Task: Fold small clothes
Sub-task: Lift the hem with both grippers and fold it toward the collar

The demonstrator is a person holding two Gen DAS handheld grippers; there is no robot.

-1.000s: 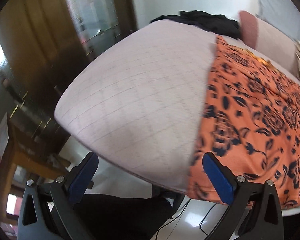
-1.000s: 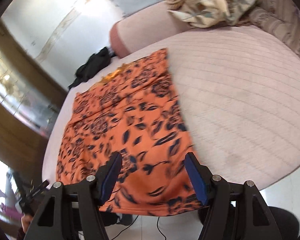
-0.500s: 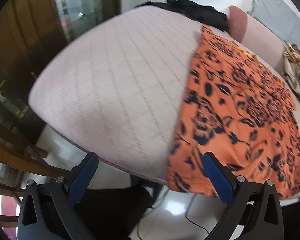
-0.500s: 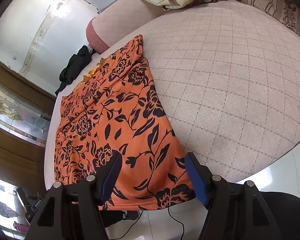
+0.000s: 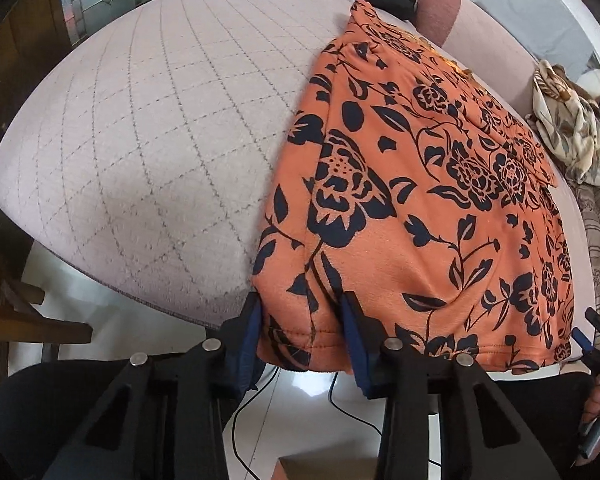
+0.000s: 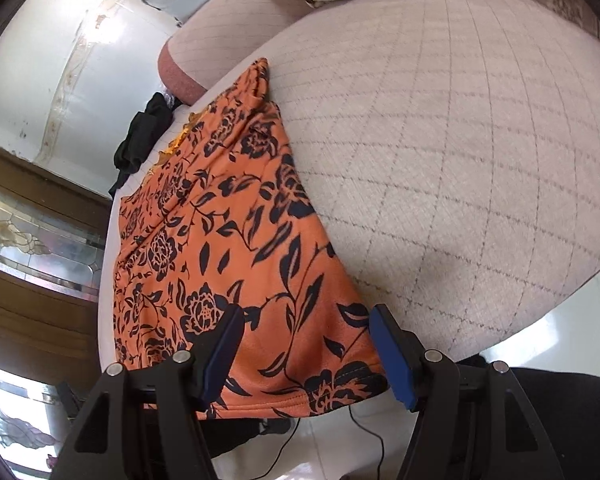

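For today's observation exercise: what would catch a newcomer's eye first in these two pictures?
The orange garment with dark flowers, spread on the pale quilted bed with its hem over the near edge. The left gripper is closing on one hem corner; the right gripper, open, straddles the other.

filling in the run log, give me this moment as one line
stage: grasp hem | left gripper: jaws closing around near-left hem corner of orange floral garment | right gripper: open, straddling near-right corner | garment flat on quilted cushion

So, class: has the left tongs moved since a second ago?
Yes. The left tongs have moved right and forward along the quilted cushion edge, narrowing around the near-left corner of the orange floral garment, formerly beside the right finger.
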